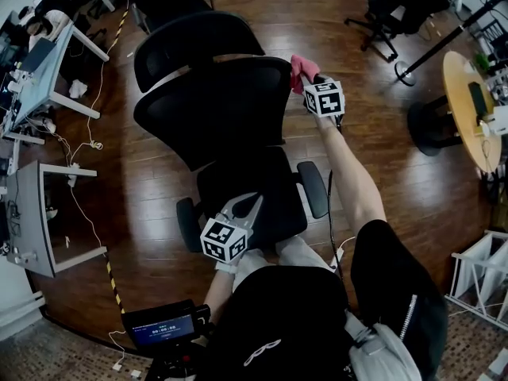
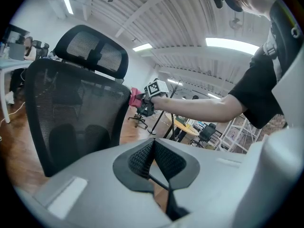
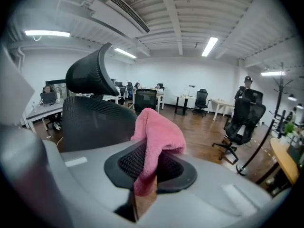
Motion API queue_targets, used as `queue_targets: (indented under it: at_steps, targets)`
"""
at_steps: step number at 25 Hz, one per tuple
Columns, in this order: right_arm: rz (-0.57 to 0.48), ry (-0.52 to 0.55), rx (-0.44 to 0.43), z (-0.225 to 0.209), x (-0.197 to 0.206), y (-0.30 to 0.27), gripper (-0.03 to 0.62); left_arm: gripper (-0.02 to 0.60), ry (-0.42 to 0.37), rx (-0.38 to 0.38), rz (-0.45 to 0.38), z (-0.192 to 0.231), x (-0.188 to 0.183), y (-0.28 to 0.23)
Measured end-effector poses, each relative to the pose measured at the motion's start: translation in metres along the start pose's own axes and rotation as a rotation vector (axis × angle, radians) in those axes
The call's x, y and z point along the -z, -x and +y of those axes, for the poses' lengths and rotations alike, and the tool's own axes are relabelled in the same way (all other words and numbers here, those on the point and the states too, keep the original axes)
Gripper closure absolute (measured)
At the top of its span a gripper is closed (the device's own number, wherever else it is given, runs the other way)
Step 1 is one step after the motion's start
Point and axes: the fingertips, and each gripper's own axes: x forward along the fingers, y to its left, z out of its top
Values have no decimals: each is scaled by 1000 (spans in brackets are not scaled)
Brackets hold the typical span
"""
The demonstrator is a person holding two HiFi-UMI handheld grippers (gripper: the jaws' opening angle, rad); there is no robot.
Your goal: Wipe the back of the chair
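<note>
A black mesh office chair (image 1: 218, 105) with a headrest (image 1: 186, 42) stands in front of me, its backrest (image 2: 71, 108) facing me. My right gripper (image 1: 305, 78) is shut on a pink cloth (image 3: 154, 137) and holds it at the backrest's upper right edge (image 3: 95, 120). The same cloth (image 1: 298, 70) shows beside the mesh in the head view. My left gripper (image 1: 248, 206) hangs low over the seat (image 1: 254, 189), shut with nothing between its jaws. The pink cloth (image 2: 136, 99) and my right arm appear at the backrest's right side in the left gripper view.
Wooden floor surrounds the chair. Desks (image 1: 44, 78) with cables stand at the left. A round table (image 1: 468, 105) and another black chair (image 1: 393, 6) are at the right. A white rack (image 1: 480, 280) is at the lower right. People sit at distant desks (image 3: 47, 101).
</note>
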Motion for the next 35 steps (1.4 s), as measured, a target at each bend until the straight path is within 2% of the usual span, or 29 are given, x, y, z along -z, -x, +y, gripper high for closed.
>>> queue_targets:
  at_steps: [4, 7, 12, 17, 22, 35]
  targets:
    - [68, -40, 143, -24, 23, 12, 553, 589, 6, 6, 2, 1, 1, 12]
    - [102, -35, 173, -21, 33, 11, 553, 589, 14, -2, -4, 5, 2, 23]
    - [110, 29, 126, 22, 30, -14, 553, 589, 27, -41, -23, 19, 8, 43]
    - [109, 63, 131, 61, 18, -30, 553, 589, 47, -83, -47, 35, 10, 71]
    - [117, 131, 47, 110, 18, -44, 553, 589, 66, -107, -61, 47, 18, 90]
    - [100, 219, -110, 261, -8, -84, 553, 589, 91, -154, -102, 81, 20, 156]
